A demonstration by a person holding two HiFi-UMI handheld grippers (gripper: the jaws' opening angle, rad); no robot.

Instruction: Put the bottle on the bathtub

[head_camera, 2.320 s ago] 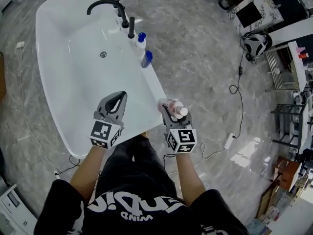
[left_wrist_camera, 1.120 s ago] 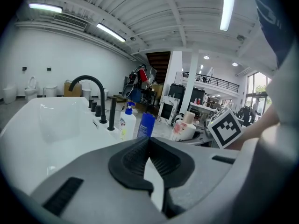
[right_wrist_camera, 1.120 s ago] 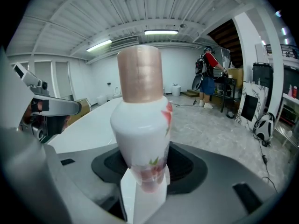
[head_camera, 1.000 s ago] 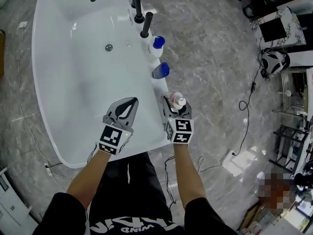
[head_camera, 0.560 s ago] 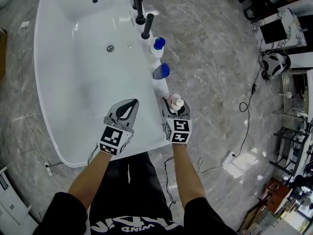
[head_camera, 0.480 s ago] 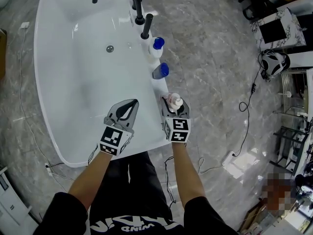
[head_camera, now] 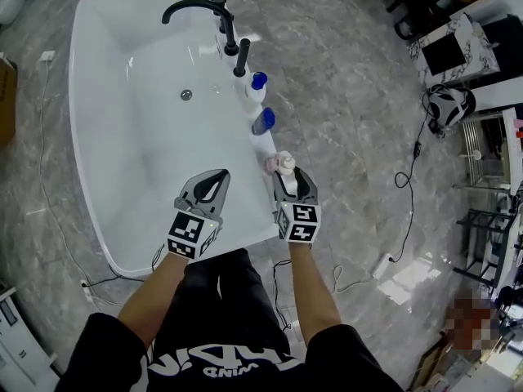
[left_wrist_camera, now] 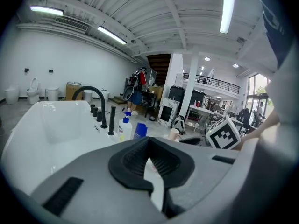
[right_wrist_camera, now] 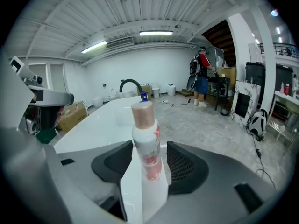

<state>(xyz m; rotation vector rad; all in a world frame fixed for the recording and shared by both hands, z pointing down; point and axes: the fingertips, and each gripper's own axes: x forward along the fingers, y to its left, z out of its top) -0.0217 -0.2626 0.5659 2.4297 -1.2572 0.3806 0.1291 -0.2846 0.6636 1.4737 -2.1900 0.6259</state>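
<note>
At centre frame, the bottle [head_camera: 283,163] is standing upright on the bathtub [head_camera: 245,229] rim. I am holding my right gripper [head_camera: 291,178] loosely parted around it, judging it seated. My left gripper [head_camera: 214,178] is hovering closed and empty. Glossy white rim; grey marble floor [head_camera: 343,137].

Both forearms reach forward and down, bare below black sleeves. The left gripper [head_camera: 216,177] is held level beside the right, its jaws together at the tips, curved pads enclosing a small hollow. The right gripper [head_camera: 286,175] points the same way, slightly further forward, with its jaws standing apart. Each marker cube faces up toward the head.
</note>
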